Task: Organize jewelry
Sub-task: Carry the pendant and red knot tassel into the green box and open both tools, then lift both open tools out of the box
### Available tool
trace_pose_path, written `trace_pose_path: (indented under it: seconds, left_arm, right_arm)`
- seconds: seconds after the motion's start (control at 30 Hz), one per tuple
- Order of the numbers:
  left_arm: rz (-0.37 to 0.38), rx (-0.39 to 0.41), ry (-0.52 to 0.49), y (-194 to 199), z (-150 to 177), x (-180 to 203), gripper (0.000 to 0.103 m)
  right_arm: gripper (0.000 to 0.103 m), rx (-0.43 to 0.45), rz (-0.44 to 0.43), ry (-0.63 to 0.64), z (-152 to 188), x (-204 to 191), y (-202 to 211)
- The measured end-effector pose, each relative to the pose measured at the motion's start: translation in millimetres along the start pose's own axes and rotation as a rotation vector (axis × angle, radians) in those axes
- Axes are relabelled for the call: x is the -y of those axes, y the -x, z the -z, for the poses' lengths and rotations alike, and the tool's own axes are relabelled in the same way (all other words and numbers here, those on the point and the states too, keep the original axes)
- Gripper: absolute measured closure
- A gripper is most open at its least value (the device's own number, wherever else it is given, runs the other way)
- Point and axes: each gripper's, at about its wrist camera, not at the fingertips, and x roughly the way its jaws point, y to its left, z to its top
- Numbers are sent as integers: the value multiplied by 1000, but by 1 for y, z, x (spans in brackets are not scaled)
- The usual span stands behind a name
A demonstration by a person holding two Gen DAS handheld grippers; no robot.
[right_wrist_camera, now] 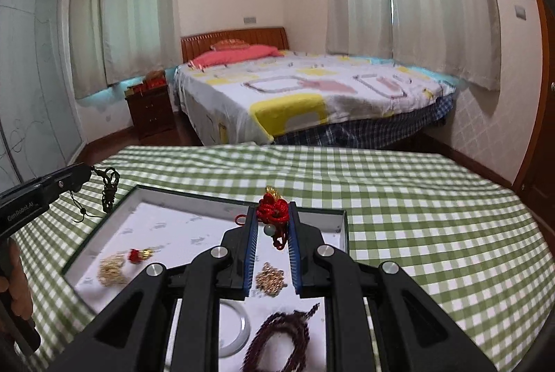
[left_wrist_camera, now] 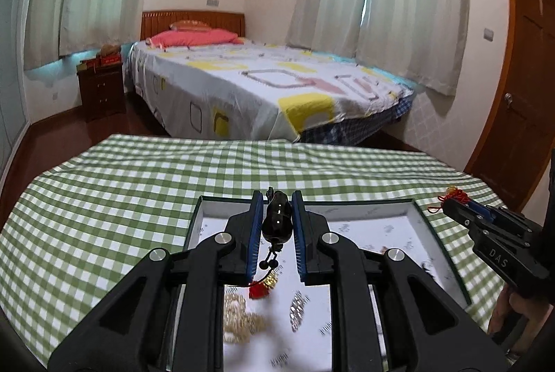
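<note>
My left gripper [left_wrist_camera: 276,219] is clamped on a black gourd pendant [left_wrist_camera: 276,221], held above the open box [left_wrist_camera: 421,210]; its cord hangs down between the fingers, with a red tassel [left_wrist_camera: 257,289] dangling at the bottom. From the right wrist view I see that gripper [right_wrist_camera: 88,172] at the left edge, a dark knotted cord [right_wrist_camera: 109,186] hanging from its tip over the green checked cloth [right_wrist_camera: 416,216], just outside the box's [right_wrist_camera: 104,219] left rim.

Inside the box, going left to right in the right wrist view: a pale gold chain [right_wrist_camera: 111,269], a small red and gold charm [right_wrist_camera: 138,254], a white bangle [right_wrist_camera: 239,334] partly hidden by my gripper, a gold piece [right_wrist_camera: 270,278], and dark red beads [right_wrist_camera: 277,344] near the bottom.

My right gripper [right_wrist_camera: 272,216] is closed on a red knot charm [right_wrist_camera: 272,210] with a gold top and a pale bead, held above the box's right part. In the left wrist view it [left_wrist_camera: 451,202] sits at the right, beyond the box's rim, red cord [left_wrist_camera: 451,196] at its tip
</note>
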Motion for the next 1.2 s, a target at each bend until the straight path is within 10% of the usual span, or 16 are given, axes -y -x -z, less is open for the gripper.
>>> trace_pose_path:
  seconds: [0.67,0.83,0.97,1.2]
  left_arm:
    - [-22,-359,93,-129,6,-25,86]
    - [-23,-383,130,-135,10,-28,84]
    - [-27,-381,131,-136,9,-29,68]
    - [-34,-327,101,-123,7,-24,51]
  right_arm:
    - [86,-307,20,5,1,26,-89]
    - [78,-358,18,2,2,29,-97]
    - [54,-357,23,-3,2,30,-98]
    - [52,-277,25,-15,-3,32,-84]
